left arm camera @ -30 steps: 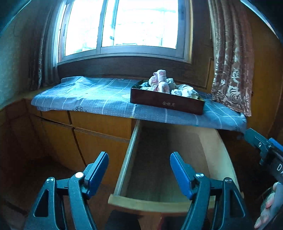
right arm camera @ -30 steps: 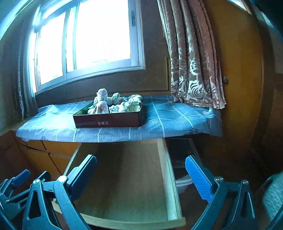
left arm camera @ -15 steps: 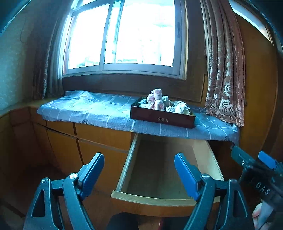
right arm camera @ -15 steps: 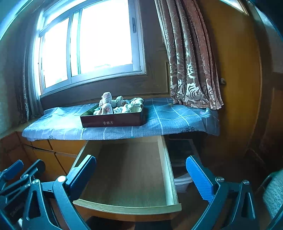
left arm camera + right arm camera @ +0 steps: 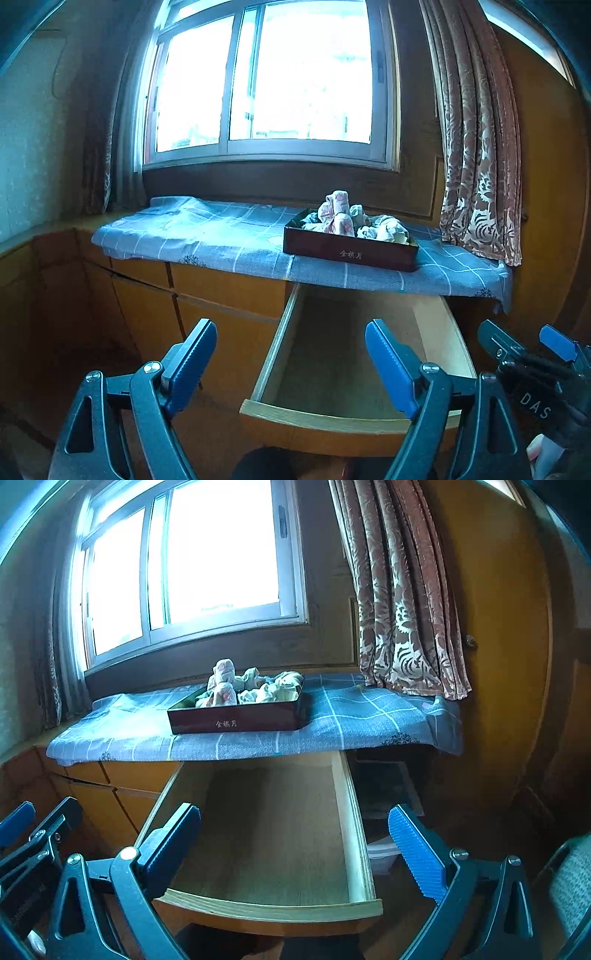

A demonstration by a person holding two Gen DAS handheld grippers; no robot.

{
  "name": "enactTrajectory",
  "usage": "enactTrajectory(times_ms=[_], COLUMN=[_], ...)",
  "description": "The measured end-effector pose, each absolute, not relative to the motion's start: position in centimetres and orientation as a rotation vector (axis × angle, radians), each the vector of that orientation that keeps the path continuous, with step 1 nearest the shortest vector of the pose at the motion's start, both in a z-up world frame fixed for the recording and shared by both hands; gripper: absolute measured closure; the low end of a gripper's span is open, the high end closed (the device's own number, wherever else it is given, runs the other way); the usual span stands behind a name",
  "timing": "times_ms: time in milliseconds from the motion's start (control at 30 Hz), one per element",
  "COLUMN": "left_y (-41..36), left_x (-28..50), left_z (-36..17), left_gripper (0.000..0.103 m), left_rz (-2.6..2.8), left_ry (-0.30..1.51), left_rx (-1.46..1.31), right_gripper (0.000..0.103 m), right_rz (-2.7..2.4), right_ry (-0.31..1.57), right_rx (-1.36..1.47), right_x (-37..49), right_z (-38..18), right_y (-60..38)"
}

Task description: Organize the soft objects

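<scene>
Below the window, on the left of the scene, the left gripper (image 5: pixel 291 363) hangs released with nothing between its pads; its jaws have just been opening, likely to be ready for a soft bundle. Straight ahead of both claws the wooden drawer (image 5: pixel 266 834) stands pulled out and bare, probably as the place to sort into. Farther back and higher, on the blue checked cloth (image 5: pixel 221 243), the dark red tray (image 5: pixel 236 720) holds the rolled soft objects (image 5: pixel 251 690), well apart from either claw. To the right, the right gripper (image 5: pixel 295 843) is also released, empty, aimed over the drawer's near edge.
</scene>
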State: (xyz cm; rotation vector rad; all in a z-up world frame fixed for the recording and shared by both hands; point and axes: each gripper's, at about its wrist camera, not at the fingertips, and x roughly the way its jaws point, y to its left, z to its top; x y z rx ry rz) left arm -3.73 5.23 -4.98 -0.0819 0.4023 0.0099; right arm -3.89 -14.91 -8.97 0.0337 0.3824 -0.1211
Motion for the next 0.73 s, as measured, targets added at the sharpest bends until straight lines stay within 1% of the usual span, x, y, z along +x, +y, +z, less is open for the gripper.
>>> enactTrajectory(times_ms=[100, 233, 400, 467, 500, 533, 733], left_y=[5.2, 5.2, 5.0, 4.8, 4.6, 4.7, 5.1], left_x=[-3.3, -3.0, -2.4, -2.7, -3.0, -3.1, -2.2], left_z=[-5.2, -5.6, -6.1, -6.1, -6.1, -6.0, -6.3], left_gripper=[0.028, 0.037, 0.039, 0.044, 0.05, 0.052, 0.053], left_rz=[0.007, -0.01, -0.029, -0.029, -0.02, -0.029, -0.049], left_ry=[0.416, 0.444, 0.47, 0.441, 0.412, 0.402, 0.451], left_rx=[-0.085, -0.093, -0.077, -0.046, -0.027, -0.033, -0.081], right_gripper=[0.0, 0.0, 0.0, 0.0, 0.0, 0.0, 0.0], right_rz=[-0.118, -0.119, -0.12, -0.121, -0.12, -0.121, -0.118], right_ry=[0.389, 0.393, 0.402, 0.404, 0.404, 0.406, 0.413], right_rx=[0.026, 0.021, 0.009, -0.002, -0.008, -0.012, -0.012], right_x=[-3.7, -3.5, -3.3, -3.2, -3.2, -3.1, -2.9], right_z=[-9.2, -9.4, -9.7, -9.8, -9.9, -10.0, -10.1], right_y=[-14.7, -14.6, -14.5, -14.4, -14.4, -14.3, -14.4])
